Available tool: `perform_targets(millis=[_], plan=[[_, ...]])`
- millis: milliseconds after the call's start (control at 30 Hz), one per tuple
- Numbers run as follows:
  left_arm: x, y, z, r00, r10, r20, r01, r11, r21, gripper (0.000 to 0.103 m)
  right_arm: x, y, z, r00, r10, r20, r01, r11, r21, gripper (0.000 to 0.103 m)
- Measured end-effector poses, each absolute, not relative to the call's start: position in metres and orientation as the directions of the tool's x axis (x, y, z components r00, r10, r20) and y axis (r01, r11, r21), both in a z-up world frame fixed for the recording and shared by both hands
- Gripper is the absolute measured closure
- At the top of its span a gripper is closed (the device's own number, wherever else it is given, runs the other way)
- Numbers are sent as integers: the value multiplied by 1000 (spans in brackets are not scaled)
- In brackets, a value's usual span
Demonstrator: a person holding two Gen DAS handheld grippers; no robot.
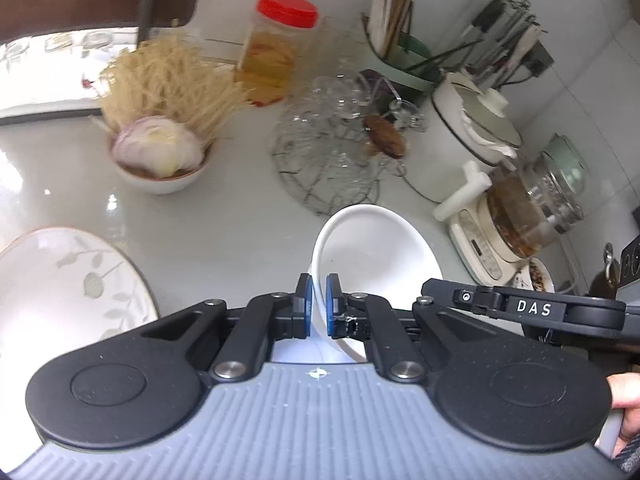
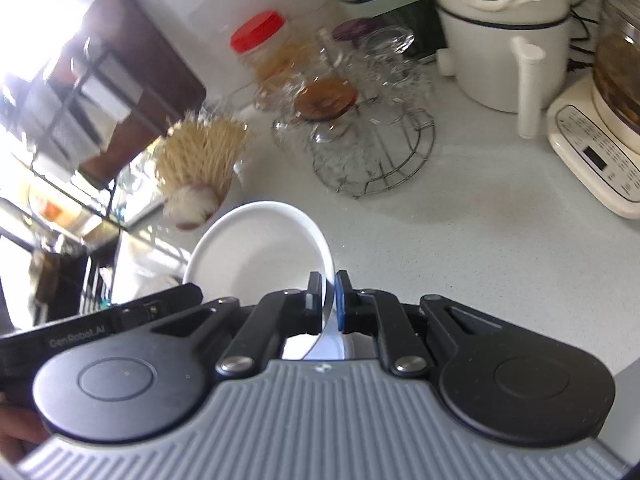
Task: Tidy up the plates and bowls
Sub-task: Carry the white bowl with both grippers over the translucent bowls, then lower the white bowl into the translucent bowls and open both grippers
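Observation:
My left gripper [image 1: 318,288] is shut on the left rim of a plain white bowl [image 1: 376,248], held tilted above the counter. My right gripper [image 2: 328,288] is shut on the right rim of a white bowl [image 2: 256,252]; I cannot tell if it is the same bowl. The other gripper's black arm shows at the edge of each view. A white plate with a grey leaf pattern [image 1: 60,284] lies on the counter at the lower left of the left wrist view.
A bowl of sliced onion and dry noodles [image 1: 160,152] stands at the back left. A wire rack of glasses [image 1: 340,148], a red-lidded jar [image 1: 276,48], a chopstick holder [image 1: 400,52], a white cooker [image 1: 472,128] and a glass kettle [image 1: 532,212] crowd the back and right.

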State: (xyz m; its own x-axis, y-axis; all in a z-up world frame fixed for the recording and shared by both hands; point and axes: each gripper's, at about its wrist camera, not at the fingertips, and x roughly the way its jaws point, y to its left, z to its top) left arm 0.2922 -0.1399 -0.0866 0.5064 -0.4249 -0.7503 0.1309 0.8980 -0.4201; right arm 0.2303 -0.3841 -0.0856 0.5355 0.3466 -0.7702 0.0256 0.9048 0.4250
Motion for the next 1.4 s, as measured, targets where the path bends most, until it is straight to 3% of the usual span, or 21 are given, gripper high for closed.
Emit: perform_targets(millis=[467,1000,1133,1233,1300,1367,1400], plan=[[264,-125,-124,419,-386,-822,-5,904,-428,95,219,-363,-116,415,358,-837,-15,922,387,92],[261,-124,-142,375,-354,-857,-77,909,-409,94,226,-352,-128,380,361,-852,-67,929,364,92],[261,-126,-142,372,-342,-863,-81,914,-397,69,228,-354,-128,373,386,-844,-63,918,392,91],[261,-126,-142,375,-337,-864,-78,917,-392,66,228,-351,-127,375,372,-849,-71,925,374,89],[261,-125,-143,372,-337,-865,-82,916,-392,66,230,-352,-127,369,381,-848,-70,921,384,80],[260,-125,-143,372,-335,-866,-85,916,-392,66,230,-353,-126,379,386,-841,-70,918,390,44],[260,-125,-144,372,-336,-865,-88,915,-393,66,229,-354,-125,389,388,-836,-73,917,392,42]])
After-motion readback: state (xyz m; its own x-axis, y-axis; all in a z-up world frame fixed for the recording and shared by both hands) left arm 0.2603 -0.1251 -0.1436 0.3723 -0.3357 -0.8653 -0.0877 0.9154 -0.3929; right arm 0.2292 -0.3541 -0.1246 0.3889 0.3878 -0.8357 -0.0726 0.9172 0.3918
